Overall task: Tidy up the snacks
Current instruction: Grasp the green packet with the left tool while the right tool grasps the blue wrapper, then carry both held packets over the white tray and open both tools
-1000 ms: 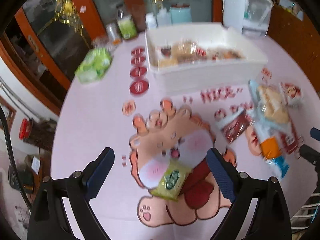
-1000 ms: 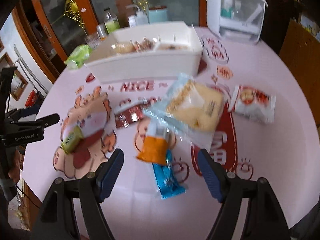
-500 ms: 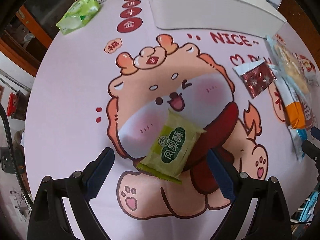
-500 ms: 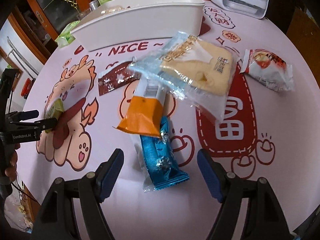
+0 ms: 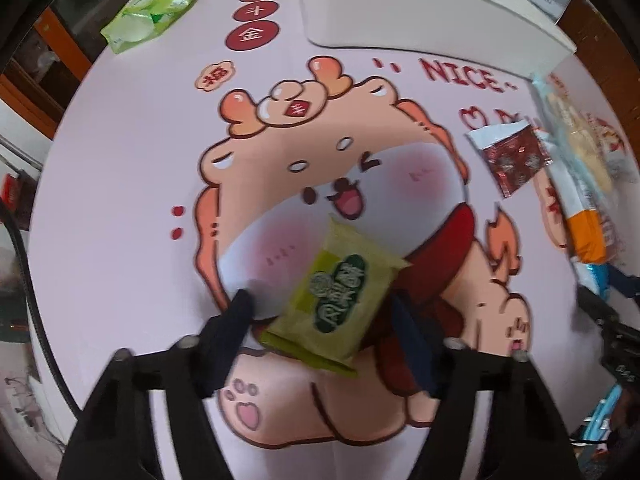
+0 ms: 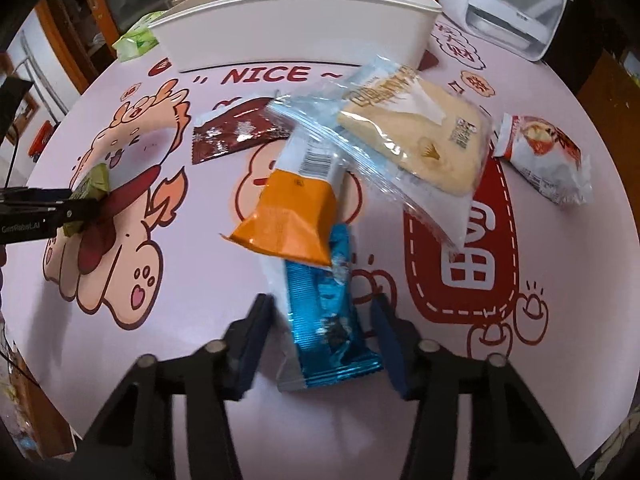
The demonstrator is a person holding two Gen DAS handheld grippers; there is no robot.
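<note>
Little of the sorting can be judged as done. Nothing inside the white bin (image 6: 296, 28) can be seen from these angles, and six packets are counted outside it, so most of the work is taken to remain.

The left gripper (image 5: 320, 312) is spread around the green packet (image 5: 340, 300), which lies on the cartoon cloth (image 5: 120, 160) well in front of the bin; its fingers are set to either side of the packet, and contact cannot be confirmed because of blur. The right gripper (image 6: 320, 328) is likewise spread, with the blue bar (image 6: 324, 312) between its fingers but not yet pinched.

In front of the bin, toward its right end, a loose pile is formed: the orange packet (image 6: 292, 216) is laid over the far end of the blue bar, and the clear bread bag (image 6: 412, 136) is laid over the orange one. The dark red sachet (image 6: 236, 132) lies just left of that pile, closer to the bin. The red-and-white packet (image 6: 548, 160) lies apart, further right of the bin.

Open cloth is left between the green packet and the bin, so a clear path is judged for the left side. The blue bar is likely to drag the orange packet when lifted. Past the bin's right end, room is narrowed by a white appliance (image 6: 516, 8); near its left end lies a green tissue pack (image 5: 148, 12).
</note>
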